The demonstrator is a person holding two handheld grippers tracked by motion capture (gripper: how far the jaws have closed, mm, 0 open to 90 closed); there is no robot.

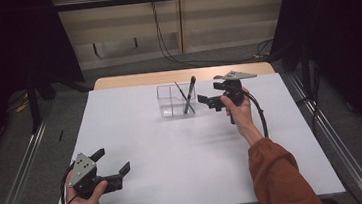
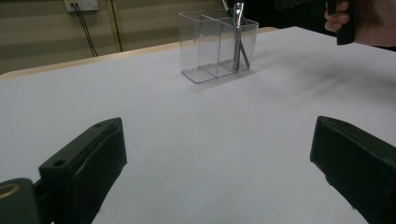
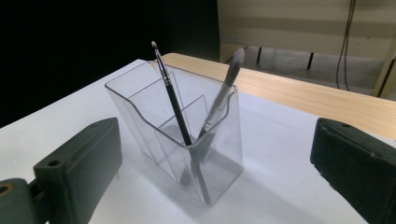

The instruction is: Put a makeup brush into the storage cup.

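The right tool point(image 1: 208, 101) hangs just beside the clear organizer point(image 1: 177, 100), its jaws spread wide with nothing between them; in the right gripper view the two black jaws stand either side of the organizer's near compartment without touching it. Two brushes stand in that end compartment: a thin dark-handled brush point(image 3: 171, 93) leaning one way and a thicker brush with a pale tuft point(image 3: 223, 93) leaning the other, their handles crossing low down and their heads above the rim. The organizer sits toward the far middle of the white worktop point(image 1: 184, 152), its other compartments empty as far as can be told.

The left tool point(image 1: 112, 165) rests low at the near left corner of the worktop, well apart from the organizer, jaws likewise spread and empty.

Judging from this, the step in hand is the release: both brushes are in the holder and the right tool is free of them. The next move probably calls for drawing the right tool back and clear without clipping the brush heads or nudging the light, tippable organizer
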